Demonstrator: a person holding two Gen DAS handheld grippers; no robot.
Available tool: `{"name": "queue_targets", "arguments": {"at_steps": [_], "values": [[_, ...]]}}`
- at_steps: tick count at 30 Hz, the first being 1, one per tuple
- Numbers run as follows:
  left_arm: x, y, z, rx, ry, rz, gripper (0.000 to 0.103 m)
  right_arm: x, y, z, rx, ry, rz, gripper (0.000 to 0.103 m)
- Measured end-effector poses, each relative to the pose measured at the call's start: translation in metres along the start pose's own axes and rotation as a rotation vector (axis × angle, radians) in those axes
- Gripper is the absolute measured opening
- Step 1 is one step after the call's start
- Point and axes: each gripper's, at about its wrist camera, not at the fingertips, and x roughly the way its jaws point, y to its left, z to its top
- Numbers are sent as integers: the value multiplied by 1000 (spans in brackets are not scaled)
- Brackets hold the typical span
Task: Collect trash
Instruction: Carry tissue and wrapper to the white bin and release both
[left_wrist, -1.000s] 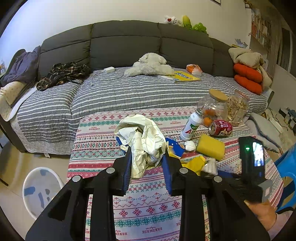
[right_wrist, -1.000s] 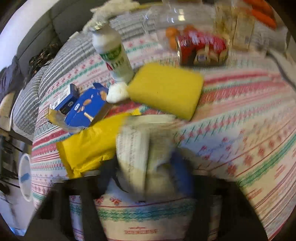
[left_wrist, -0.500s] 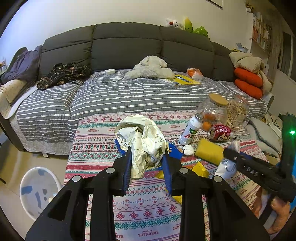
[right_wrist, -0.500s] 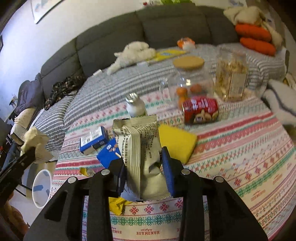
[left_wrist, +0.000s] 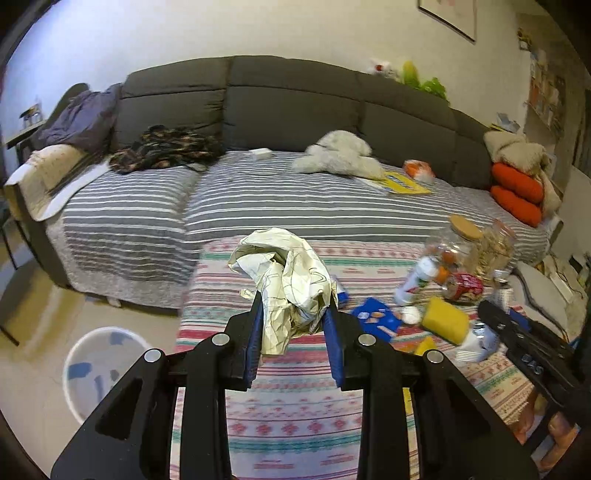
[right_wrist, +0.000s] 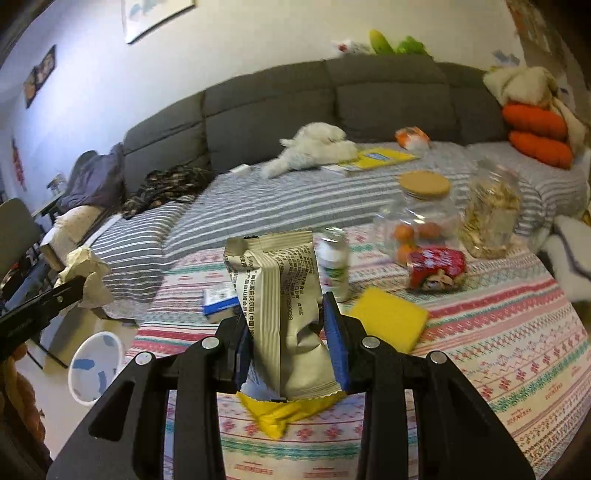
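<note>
My left gripper (left_wrist: 293, 306) is shut on a crumpled cream paper wad (left_wrist: 286, 273), held above the left edge of the patterned table (left_wrist: 295, 424). My right gripper (right_wrist: 290, 314) is shut on a beige snack wrapper (right_wrist: 284, 295), held above the table. The left gripper and its wad show at the left of the right wrist view (right_wrist: 85, 273). A white trash bin (left_wrist: 99, 365) stands on the floor left of the table and also shows in the right wrist view (right_wrist: 94, 365). A yellow wrapper (right_wrist: 288, 410), blue boxes (left_wrist: 375, 319) and a red can (right_wrist: 437, 266) lie on the table.
A yellow sponge (right_wrist: 388, 317), a white bottle (right_wrist: 334, 266) and two glass jars (right_wrist: 424, 214) stand on the table. A grey sofa (left_wrist: 295, 122) with a striped cover, clothes and a plush toy lies behind. A dark chair (right_wrist: 18, 229) stands at the left.
My right gripper lifted the snack wrapper off the table and raised it. My left gripper kept hold of the paper wad and shifted left, bringing the bin more into view.
</note>
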Motion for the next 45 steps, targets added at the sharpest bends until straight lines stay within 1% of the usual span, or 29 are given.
{"name": "queue_targets", "arguments": {"at_steps": [5, 8, 11, 14, 16, 20, 22, 23, 25, 27, 29, 30, 32, 35, 37, 39, 42, 43, 44, 45], "values": [[-3, 49, -5, -45, 31, 97, 28, -8, 40, -4, -85, -16, 63, 35], [-4, 81, -9, -73, 47, 161, 28, -9, 63, -7, -97, -13, 107, 35], [-6, 111, -11, -123, 60, 200, 28, -4, 87, -10, -109, 6, 149, 35], [-5, 141, -12, -184, 88, 222, 33, 1, 113, -14, -133, 15, 184, 35], [-3, 155, -14, -207, 117, 224, 42, 4, 133, -16, -153, 17, 210, 35], [3, 176, -20, -233, 164, 253, 51, 17, 169, -20, -175, 35, 249, 35], [5, 188, -22, -270, 189, 261, 63, 24, 185, -23, -181, 46, 266, 35], [4, 194, -22, -293, 193, 259, 64, 28, 195, -25, -183, 55, 277, 35], [-3, 209, -21, -348, 183, 248, 72, 38, 212, -29, -186, 77, 292, 35], [-10, 221, -21, -403, 172, 232, 75, 45, 225, -34, -191, 90, 299, 35], [-19, 237, -22, -482, 162, 203, 75, 54, 240, -38, -199, 105, 303, 36], [-22, 242, -22, -506, 157, 202, 75, 59, 248, -40, -202, 115, 308, 36], [-34, 253, -22, -548, 132, 223, 75, 67, 263, -43, -210, 130, 318, 36], [-53, 264, -20, -562, 81, 299, 75, 80, 289, -50, -232, 147, 335, 36], [-66, 271, -18, -575, 47, 332, 81, 85, 304, -55, -248, 152, 340, 36], [-78, 277, -17, -590, 15, 345, 81, 90, 321, -59, -259, 158, 348, 41], [-90, 282, -16, -590, -10, 361, 82, 94, 339, -64, -265, 154, 356, 55], [-93, 283, -16, -585, -18, 372, 82, 94, 343, -65, -265, 149, 353, 70], [-96, 284, -15, -581, -23, 382, 84, 94, 347, -66, -265, 140, 343, 82], [-98, 284, -15, -578, -28, 394, 90, 94, 349, -65, -265, 129, 328, 86]]}}
